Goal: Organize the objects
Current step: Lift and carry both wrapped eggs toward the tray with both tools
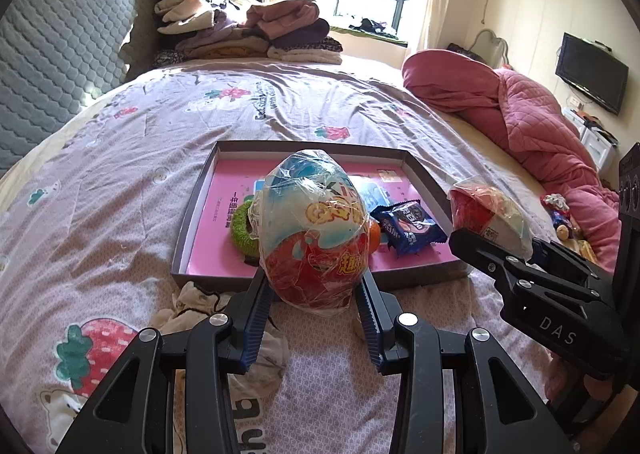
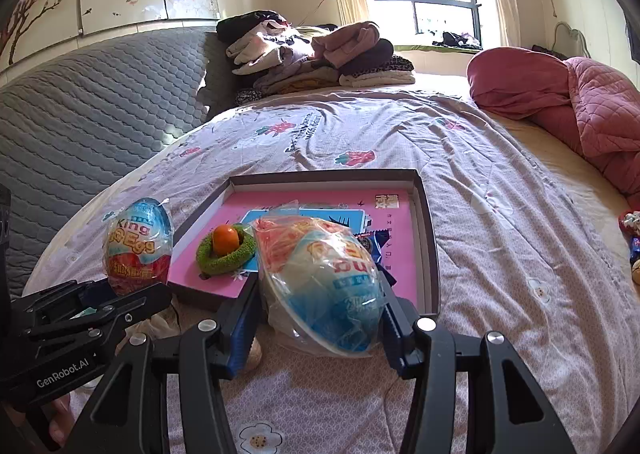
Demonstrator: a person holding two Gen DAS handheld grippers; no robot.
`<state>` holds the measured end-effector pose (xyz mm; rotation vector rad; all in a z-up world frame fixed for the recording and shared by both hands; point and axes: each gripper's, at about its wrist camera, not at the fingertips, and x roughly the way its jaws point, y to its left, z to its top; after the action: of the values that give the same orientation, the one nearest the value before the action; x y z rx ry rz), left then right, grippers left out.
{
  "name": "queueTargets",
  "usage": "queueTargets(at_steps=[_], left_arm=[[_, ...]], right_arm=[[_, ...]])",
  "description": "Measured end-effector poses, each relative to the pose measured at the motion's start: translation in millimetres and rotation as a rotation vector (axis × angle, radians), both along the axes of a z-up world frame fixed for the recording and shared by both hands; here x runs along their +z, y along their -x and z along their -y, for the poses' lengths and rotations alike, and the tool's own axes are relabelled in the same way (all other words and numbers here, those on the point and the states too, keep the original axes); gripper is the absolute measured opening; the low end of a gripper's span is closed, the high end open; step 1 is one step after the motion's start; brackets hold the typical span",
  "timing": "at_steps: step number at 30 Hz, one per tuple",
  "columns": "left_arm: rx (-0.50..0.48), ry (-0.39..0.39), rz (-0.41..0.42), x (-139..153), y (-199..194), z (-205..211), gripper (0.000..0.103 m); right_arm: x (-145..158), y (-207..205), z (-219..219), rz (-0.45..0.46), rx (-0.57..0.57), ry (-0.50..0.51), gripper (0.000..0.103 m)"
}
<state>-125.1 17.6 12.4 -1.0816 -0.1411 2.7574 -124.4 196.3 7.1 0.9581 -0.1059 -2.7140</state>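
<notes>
A glossy, crinkled-wrap King Egg (image 1: 316, 230) sits upright, clenched in the left gripper (image 1: 314, 294); the right gripper (image 2: 320, 318) grasps another wrapped egg (image 2: 324, 286), tilted. At 12 o'clock lies the shallow cardboard tray (image 1: 200, 190); wrinkled bedsheet (image 1: 120, 190) spreads beyond.

Left gripper (image 1: 316, 294) closed on an upright toy egg (image 1: 314, 230); right gripper (image 2: 320, 318) closed on a tilted toy egg (image 2: 320, 282).

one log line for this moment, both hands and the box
left gripper: shut on upright egg toy | right gripper: shut on tilted egg toy | shallow box: green ring, orange ball, cookie pack inside
</notes>
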Motion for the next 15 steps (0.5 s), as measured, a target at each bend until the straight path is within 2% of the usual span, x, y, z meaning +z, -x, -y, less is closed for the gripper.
queueTargets(at_steps=[15], left_arm=[[-0.002,0.007,-0.009,0,22,-2,0.043]], right_arm=[[2,22,5,-0.001,-0.018,-0.016,0.053]])
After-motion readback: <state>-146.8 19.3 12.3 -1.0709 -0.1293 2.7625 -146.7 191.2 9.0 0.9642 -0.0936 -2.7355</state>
